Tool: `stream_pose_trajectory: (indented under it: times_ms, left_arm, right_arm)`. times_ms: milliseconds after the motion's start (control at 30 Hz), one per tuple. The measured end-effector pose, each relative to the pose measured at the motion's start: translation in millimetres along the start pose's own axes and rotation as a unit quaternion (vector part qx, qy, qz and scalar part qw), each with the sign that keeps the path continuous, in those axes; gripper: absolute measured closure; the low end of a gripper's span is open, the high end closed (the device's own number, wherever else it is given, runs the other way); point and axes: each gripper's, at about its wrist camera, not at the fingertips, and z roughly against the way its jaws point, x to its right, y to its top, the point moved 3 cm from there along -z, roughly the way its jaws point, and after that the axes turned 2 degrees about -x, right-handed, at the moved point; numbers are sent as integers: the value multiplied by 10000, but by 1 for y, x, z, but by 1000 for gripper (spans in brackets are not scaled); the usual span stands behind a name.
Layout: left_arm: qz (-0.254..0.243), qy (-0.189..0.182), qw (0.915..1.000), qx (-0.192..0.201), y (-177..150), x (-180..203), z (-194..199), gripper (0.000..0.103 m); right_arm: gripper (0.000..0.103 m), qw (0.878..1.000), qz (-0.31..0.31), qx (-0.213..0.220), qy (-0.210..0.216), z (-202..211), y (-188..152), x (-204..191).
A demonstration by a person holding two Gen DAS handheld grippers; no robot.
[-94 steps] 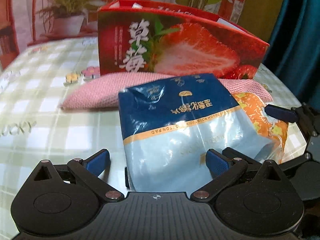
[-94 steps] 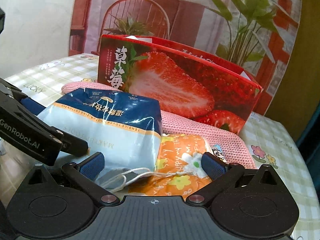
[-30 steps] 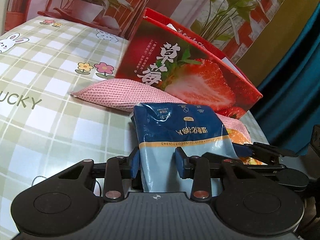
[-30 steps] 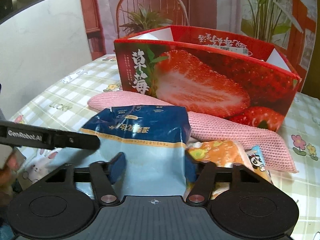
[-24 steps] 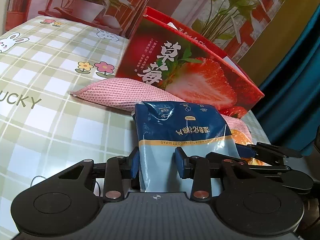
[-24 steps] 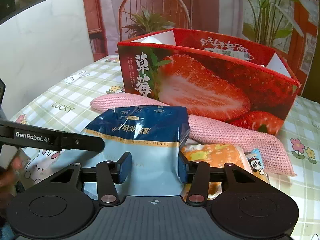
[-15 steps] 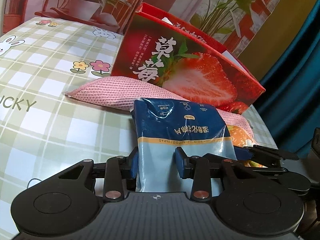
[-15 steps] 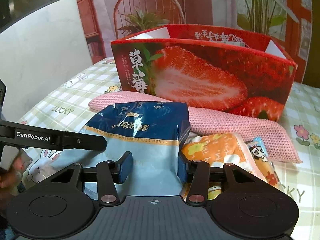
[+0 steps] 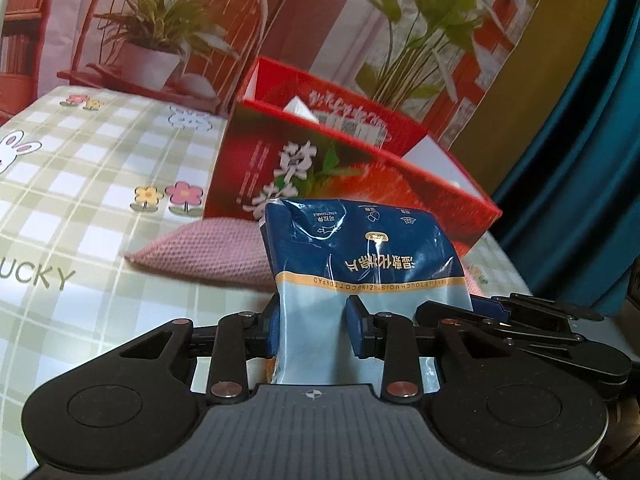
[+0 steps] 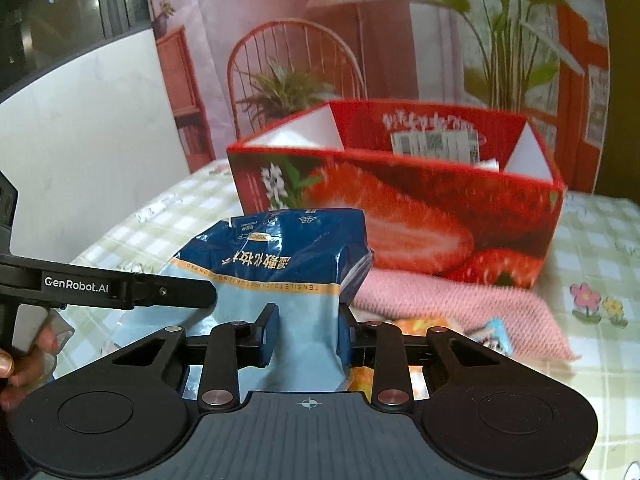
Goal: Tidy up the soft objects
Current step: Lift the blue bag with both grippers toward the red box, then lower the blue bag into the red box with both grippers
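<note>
Checked tablecloth (image 9: 100, 208): one box (image 9: 360, 184), one cloth (image 9: 208, 256), one pack (image 9: 360, 264).

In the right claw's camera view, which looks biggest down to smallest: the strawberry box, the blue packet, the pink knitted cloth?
1. Strawberry box, though farthest away.
2. Blue packet; nearness to the camera enlarges it.
3. Pink knitted cloth, but it is partly hidden, so second and third are unsure.

Table under a green-and-white checked cloth (image 9: 92, 184) printed with flowers and rabbits. Beyond the claw, resting on the cloth: open red strawberry-print box (image 9: 360, 184); pink knitted cloth (image 9: 208, 252) flat against the box's near side; orange packet (image 10: 420, 326) just beside the claw.
</note>
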Motion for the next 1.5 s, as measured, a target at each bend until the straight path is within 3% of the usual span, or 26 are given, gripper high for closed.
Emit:
stream_pose_trajectory:
  times_ms: [767,1067,1267,1500]
  left_arm:
    - [-307,-600,9959,598,49,23,33,68]
    - [-642,-734,9918,831,94,40,29,68]
    - [-939,-778,9871,1039,145,56,6,68]
    - [-1337,-477,9816,1275,193,83,-26,68]
  right_arm:
    - [75,9957,473,783,-133,47,65,-14]
    - [75,9926,661,1003,-199,45,106,1]
    - [74,9917,668,1032,-378,28,141,25]
    - [74,9873,904,1111,-683,0,188,56]
